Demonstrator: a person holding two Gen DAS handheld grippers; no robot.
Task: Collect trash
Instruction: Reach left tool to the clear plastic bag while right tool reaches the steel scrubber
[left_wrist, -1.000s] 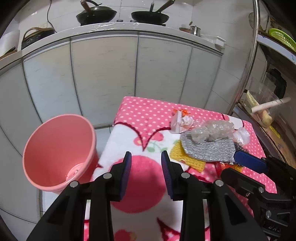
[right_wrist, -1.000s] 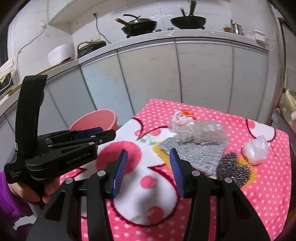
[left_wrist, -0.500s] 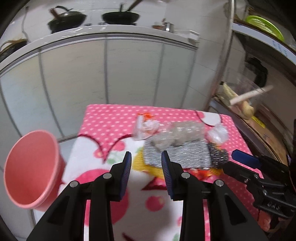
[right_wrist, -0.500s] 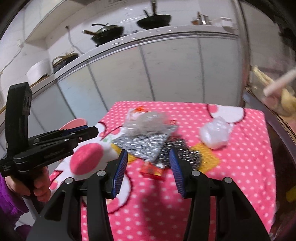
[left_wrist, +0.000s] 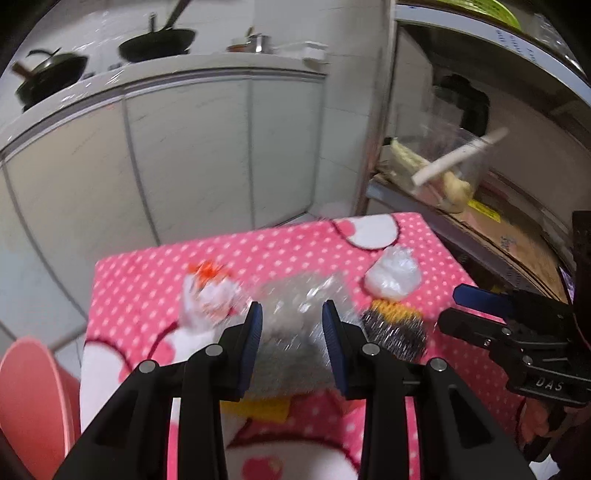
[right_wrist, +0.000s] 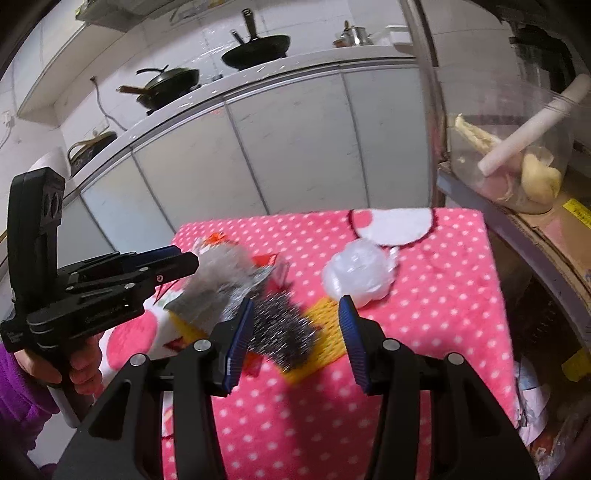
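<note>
Trash heaped mid-worktop on pink dotted cloth (right_wrist: 424, 332): clear crinkled plastic (left_wrist: 299, 295) over silver pad, dark steel scourer (right_wrist: 284, 332) on yellow cloth beside it, white bag wad (right_wrist: 360, 271) toward far right corner, white-orange wrapper (left_wrist: 208, 295) toward far left. Your left claw (left_wrist: 291, 343) hangs over plastic, jaws apart, gripping nothing. Your right claw (right_wrist: 297, 332) over scourer, jaws apart, empty. Pink bucket (left_wrist: 26, 406) off worktop's left edge.
</note>
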